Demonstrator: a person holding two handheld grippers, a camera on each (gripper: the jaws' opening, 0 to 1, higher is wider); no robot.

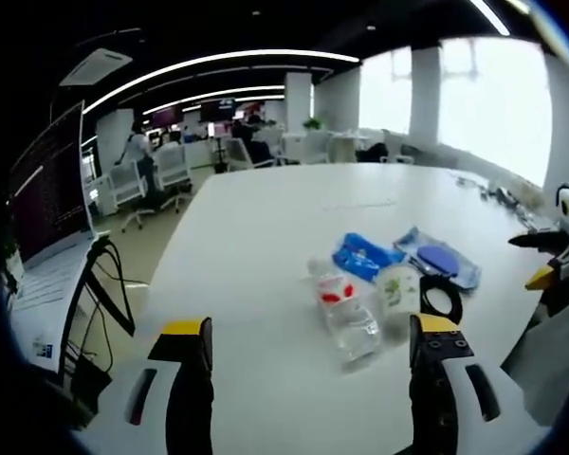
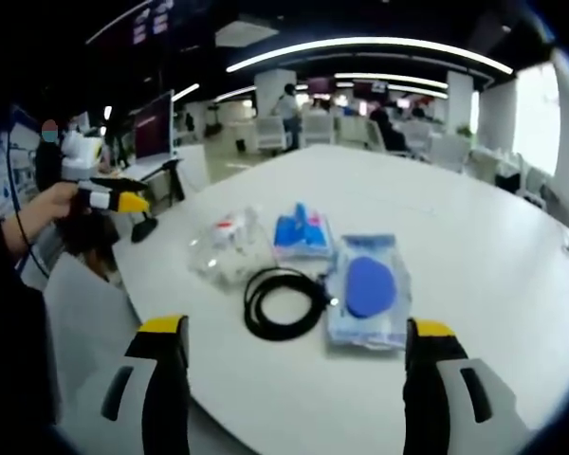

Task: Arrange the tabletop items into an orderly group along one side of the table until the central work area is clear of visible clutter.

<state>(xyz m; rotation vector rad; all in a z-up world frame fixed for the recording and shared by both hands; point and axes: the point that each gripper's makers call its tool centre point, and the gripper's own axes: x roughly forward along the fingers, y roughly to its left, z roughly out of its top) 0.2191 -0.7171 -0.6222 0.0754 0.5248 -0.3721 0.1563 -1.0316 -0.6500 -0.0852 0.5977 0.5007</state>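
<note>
Looking along your left gripper (image 1: 308, 365), the jaws stood wide apart with nothing between them, hovering over the white table (image 1: 266, 227). The clutter sat bunched up ahead, between about 12 and 2 o'clock of the jaws: a clear plastic bag with red bits (image 1: 346, 308) nearest, a small white packet (image 1: 396, 289) touching it, a blue pouch (image 1: 365, 256) behind, a coiled black cable (image 1: 443, 299) and a clear pack with a blue disc (image 1: 439, 259) further toward 2. Your right gripper (image 1: 555, 256) poked in at 3 o'clock.

From your right gripper (image 2: 299, 370), the jaws were also spread wide and held nothing. The clear bag (image 2: 226, 248) lay at 11, the cable (image 2: 284, 303) straight ahead at 12, the blue pouch (image 2: 302, 232) beyond it, and the disc pack (image 2: 370, 289) at 1. Your left gripper (image 2: 114, 199) was way off at 10.
</note>
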